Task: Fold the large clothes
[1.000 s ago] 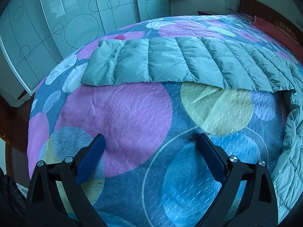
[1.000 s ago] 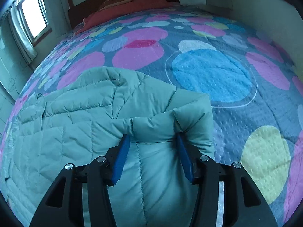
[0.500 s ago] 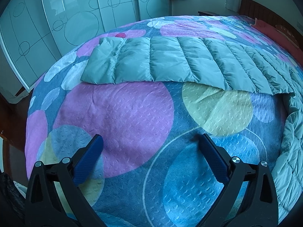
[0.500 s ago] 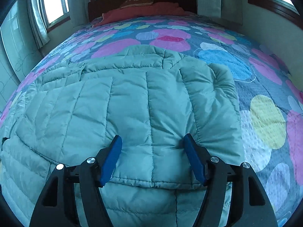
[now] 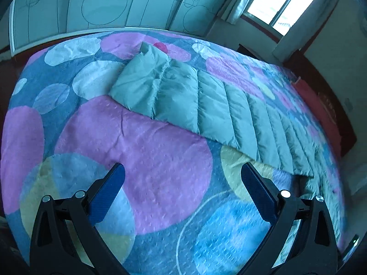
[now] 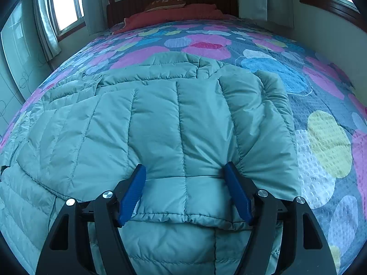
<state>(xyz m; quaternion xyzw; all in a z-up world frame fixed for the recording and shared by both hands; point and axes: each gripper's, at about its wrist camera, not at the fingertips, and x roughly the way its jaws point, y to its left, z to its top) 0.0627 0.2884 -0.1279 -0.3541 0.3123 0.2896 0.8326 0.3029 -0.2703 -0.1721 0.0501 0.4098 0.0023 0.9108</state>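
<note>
Jacket (image 6: 174, 123) sleeve now folded over, w/ grippers open.

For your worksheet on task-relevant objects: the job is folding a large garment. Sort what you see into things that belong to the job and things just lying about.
Belongs to the job:
puffer jacket
outstretched sleeve
left gripper
right gripper

Just lying about:
bedspread
red pillow
curtains

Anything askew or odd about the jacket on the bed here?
Mildly: the puffer jacket's right sleeve is folded across the body and bunched at the shoulder, while the left sleeve lies stretched out, cuff end kinked upward. No damage visible.
</note>
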